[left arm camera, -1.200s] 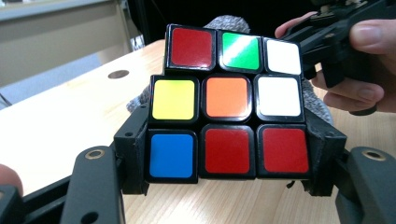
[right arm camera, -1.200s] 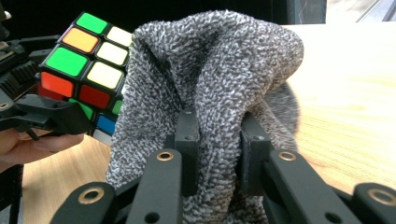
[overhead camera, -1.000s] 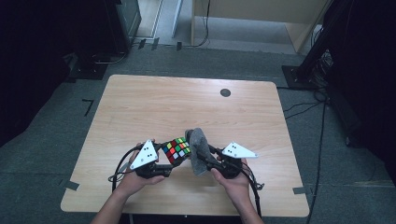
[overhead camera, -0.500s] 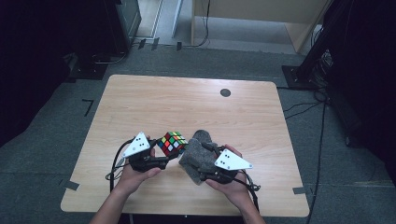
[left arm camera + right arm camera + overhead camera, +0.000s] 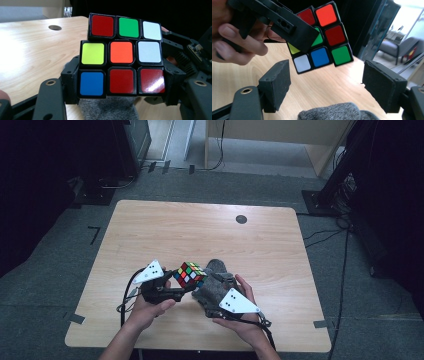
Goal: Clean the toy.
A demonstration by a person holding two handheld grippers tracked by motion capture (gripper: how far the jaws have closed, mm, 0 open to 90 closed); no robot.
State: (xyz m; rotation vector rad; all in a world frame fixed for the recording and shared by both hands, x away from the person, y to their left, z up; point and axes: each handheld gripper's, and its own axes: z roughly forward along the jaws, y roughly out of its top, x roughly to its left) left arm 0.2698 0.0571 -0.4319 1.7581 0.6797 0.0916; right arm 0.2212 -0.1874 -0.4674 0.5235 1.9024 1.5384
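I hold the multicoloured plastic puzzle cube (image 5: 189,274) clamped between the pads of my left tongs (image 5: 186,284), lifted clear of the light wooden surface (image 5: 200,230) near its front edge. In the left gripper view the cube (image 5: 121,56) sits square between the black jaws, gripped along its bottom row. My right tongs (image 5: 325,87) stand open with nothing pressed between the pads; the jaws have just been opening. In the right gripper view the cube (image 5: 322,37) hangs ahead of and above that gap, apart from both pads. A grey knitted cloth (image 5: 215,287) lies crumpled beneath the right hand (image 5: 242,312), just beside the cube.

Risks, as I judge them:
- The left grip bears only on the lowest layer. A knock from the right tongs could twist that layer or tip the cube out.
- If the right tongs close off-centre, on a corner, the cube may rotate in the left hold and drop onto the cloth or the surface.
- The cloth lies directly under the right jaws and could snag on a pad as they advance.
- The left gripper's cable (image 5: 127,295) loops near the left wrist and may drag.

Clearances: both hands work close to the near edge, so there is little margin towards me. The far half of the surface is bare apart from a dark round grommet hole (image 5: 241,219), giving ample room to move forward.
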